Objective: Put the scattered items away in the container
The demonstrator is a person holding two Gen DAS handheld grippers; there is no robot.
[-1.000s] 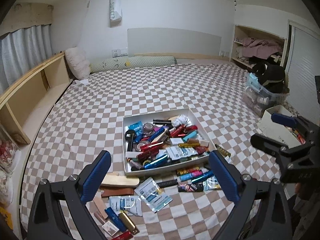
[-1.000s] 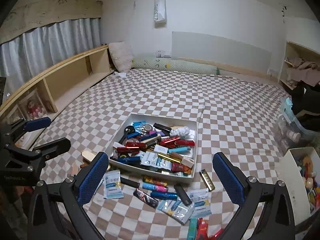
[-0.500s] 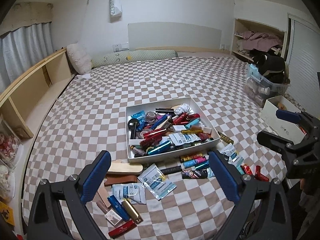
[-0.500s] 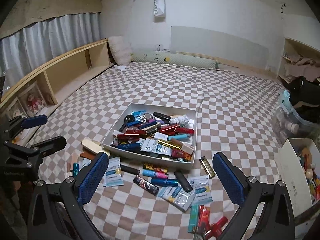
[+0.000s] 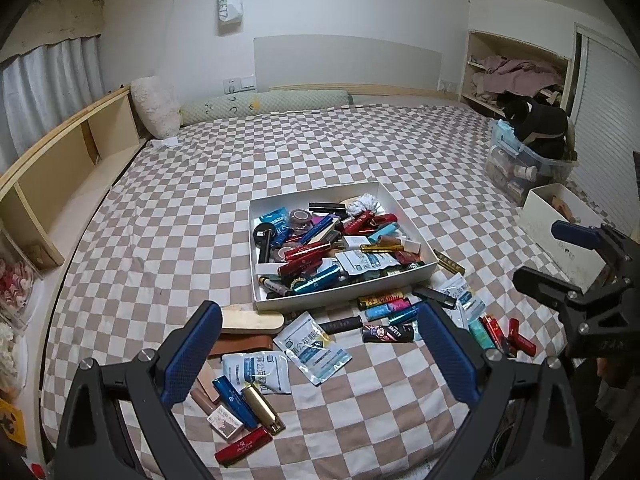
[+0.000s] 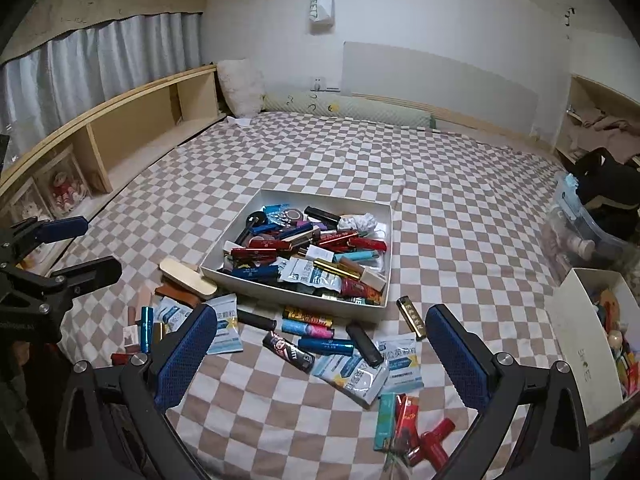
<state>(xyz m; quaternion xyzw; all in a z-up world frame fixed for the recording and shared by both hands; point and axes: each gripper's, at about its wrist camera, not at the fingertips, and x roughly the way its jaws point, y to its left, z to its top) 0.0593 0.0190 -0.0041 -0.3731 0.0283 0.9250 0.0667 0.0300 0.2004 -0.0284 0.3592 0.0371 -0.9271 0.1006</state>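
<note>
Right now your left gripper [image 5: 318,354] has its blue-padded jaws spread wide and empty, hanging above the loose items near the bed's front edge without touching any. Your right gripper [image 6: 320,354] is equally wide apart, nothing between its pads, poised over the same scatter. Sitting in the middle of the brown-and-white checkered bedspread [image 5: 208,208] is the shallow white rectangular cardboard box [image 5: 344,292], already heaped with red, blue and gold tubes, sachets and a roll of tape. In front of its near wall lie a row of small coloured tubes [image 5: 386,306], a black lighter marked SAFETY [image 5: 388,333], a black cylinder [image 5: 342,325] and white-and-blue foil sachets [image 5: 316,347]. Toward the bed's left edge you have a pale wooden brush [image 5: 252,319] touching the box's near left corner, a brown leather case [image 5: 240,345] just beside it, and a gold tube [image 5: 262,404], a blue tube [image 5: 234,400] and a red case [image 5: 244,445] nearer the front. On the right, red and teal tubes [image 6: 404,420] lie clustered near the front edge, and a gold-and-black lighter [image 6: 412,317] lies off the box's near right corner. A clear plastic bin [image 5: 524,168] and an open white box [image 6: 580,320] stand at the bed's right edge.
</note>
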